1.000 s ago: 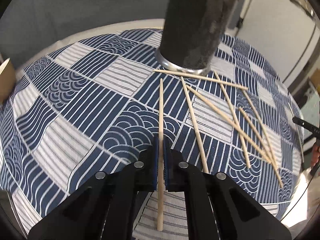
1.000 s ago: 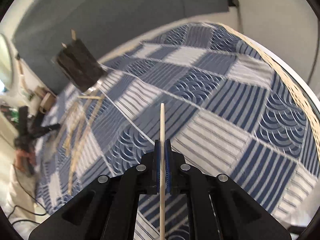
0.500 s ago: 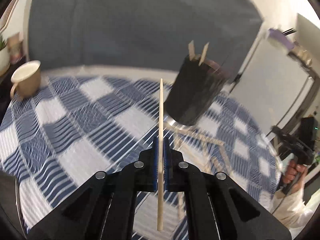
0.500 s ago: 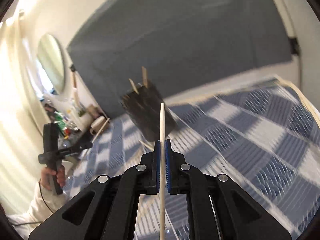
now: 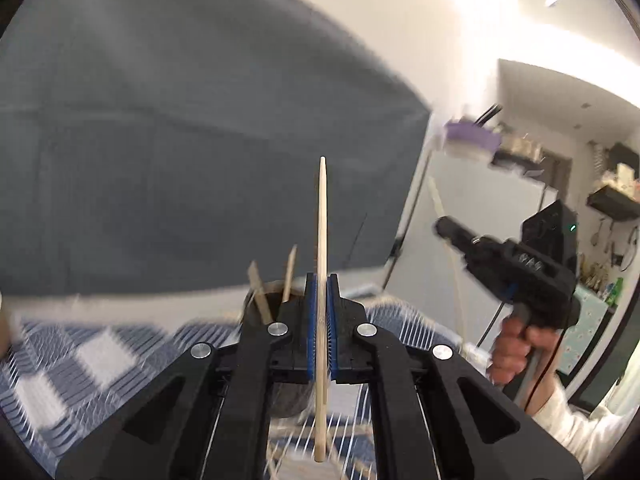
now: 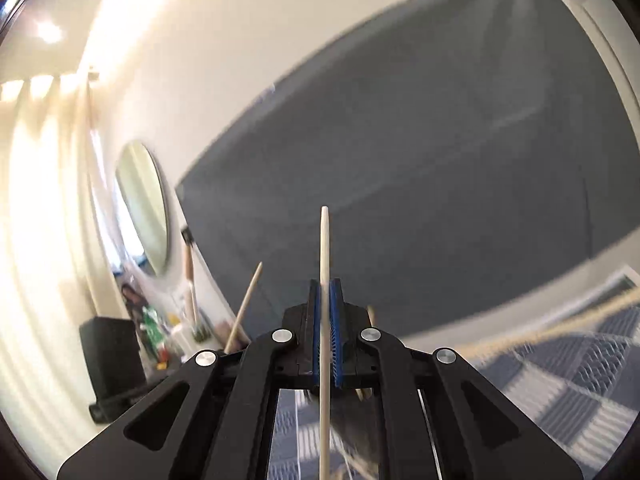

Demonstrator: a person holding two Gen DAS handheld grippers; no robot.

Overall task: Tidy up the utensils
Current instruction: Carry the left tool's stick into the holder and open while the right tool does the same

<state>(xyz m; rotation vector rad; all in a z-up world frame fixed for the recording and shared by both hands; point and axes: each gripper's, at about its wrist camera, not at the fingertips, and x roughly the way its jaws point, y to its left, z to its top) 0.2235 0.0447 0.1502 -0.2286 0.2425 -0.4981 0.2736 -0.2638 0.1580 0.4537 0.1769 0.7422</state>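
My left gripper [image 5: 321,280] is shut on a wooden chopstick [image 5: 321,216] that points up past the blue pads. Just behind its fingers stands the dark utensil holder [image 5: 276,304], mostly hidden, with two chopsticks [image 5: 289,272] sticking out of it. My right gripper [image 6: 325,284] is shut on another chopstick [image 6: 324,248], also pointing up. The holder is hidden behind the right fingers; one chopstick in it [image 6: 245,308] shows to their left. The right gripper also shows in the left wrist view [image 5: 516,268], held up at the right.
The blue and white patterned tablecloth [image 5: 100,356] covers the table below; it also shows in the right wrist view [image 6: 580,380]. A grey panel [image 5: 160,160] stands behind the table. Loose chopsticks lie blurred under the left gripper [image 5: 280,456].
Both grippers have lifted their chopsticks off the cloth, tilted upward and come close to the holder, which now sits right behind the fingers.
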